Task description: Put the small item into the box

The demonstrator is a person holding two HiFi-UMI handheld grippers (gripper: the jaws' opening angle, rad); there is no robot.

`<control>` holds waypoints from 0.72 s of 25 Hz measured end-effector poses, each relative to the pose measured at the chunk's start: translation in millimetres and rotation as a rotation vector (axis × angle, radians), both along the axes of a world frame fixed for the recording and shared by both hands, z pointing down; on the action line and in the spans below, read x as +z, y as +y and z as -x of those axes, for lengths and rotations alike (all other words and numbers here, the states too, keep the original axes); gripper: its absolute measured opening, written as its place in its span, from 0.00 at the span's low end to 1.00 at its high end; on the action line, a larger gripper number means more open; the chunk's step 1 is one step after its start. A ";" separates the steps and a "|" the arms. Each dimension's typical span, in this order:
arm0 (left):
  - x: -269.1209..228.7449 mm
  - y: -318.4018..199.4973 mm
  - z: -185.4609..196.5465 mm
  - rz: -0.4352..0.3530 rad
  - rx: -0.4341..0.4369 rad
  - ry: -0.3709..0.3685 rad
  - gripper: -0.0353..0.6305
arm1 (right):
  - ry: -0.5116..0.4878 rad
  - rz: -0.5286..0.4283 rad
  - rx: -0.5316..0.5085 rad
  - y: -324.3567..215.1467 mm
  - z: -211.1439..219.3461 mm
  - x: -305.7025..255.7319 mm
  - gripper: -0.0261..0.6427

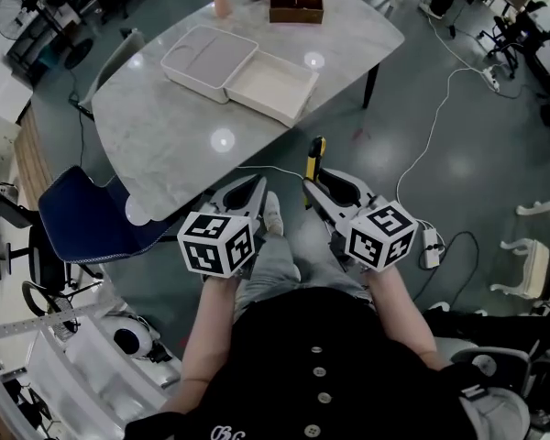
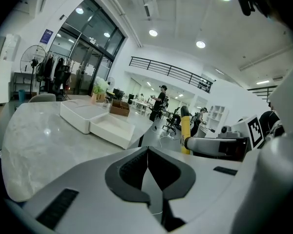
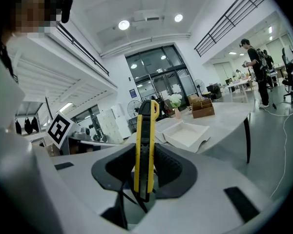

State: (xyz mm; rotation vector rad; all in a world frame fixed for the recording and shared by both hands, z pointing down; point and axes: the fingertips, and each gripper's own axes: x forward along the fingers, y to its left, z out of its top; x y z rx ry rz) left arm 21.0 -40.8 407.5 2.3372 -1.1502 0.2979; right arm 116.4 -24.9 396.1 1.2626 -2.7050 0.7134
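**Spotter A:** Your right gripper [image 1: 310, 189] is clamped on the yellow utility knife [image 1: 317, 159]. The pads press both its flat sides, and it stands upright between them in the right gripper view. Its black-tipped end sticks out past the jaws, toward the white box [image 1: 270, 82].

**Spotter B:** Agreed. Your left gripper [image 1: 259, 184] carries nothing. In the left gripper view its jaws are together, with the pads meeting at the tip and nothing between them.

**Spotter A:** The knife is well short of the box. You hold it on your side of the box, off the marble table [image 1: 156, 126] and above the floor.

**Spotter B:** Your left gripper is on that same near side of the box, at the table's near edge and just beside your right one.

**Spotter A:** The box itself lies open and bare inside. Its grey-lined half [image 1: 207, 60] sits touching it on the left.

**Spotter B:** Beyond the box, at the far edge of the table, you have a brown wooden organizer [image 1: 296, 1]. Left of that is a pink vase [image 1: 222, 4] with a small plant.

**Spotter A:** A blue chair [image 1: 82, 220] stands well to the near left of the box, tucked against the table's corner.

**Spotter B:** A white cable [image 1: 431, 126] trails over the floor to the right of the box.
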 end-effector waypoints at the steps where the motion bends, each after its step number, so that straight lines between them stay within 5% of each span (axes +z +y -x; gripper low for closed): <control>1: 1.3 -6.6 -0.2 0.003 0.000 0.002 0.08 | 0.004 0.005 -0.003 -5.8 0.1 1.2 0.22; 18: -11.1 -167.3 39.1 -0.012 -0.007 0.039 0.08 | 0.036 -0.028 -0.026 -176.4 45.5 -16.4 0.22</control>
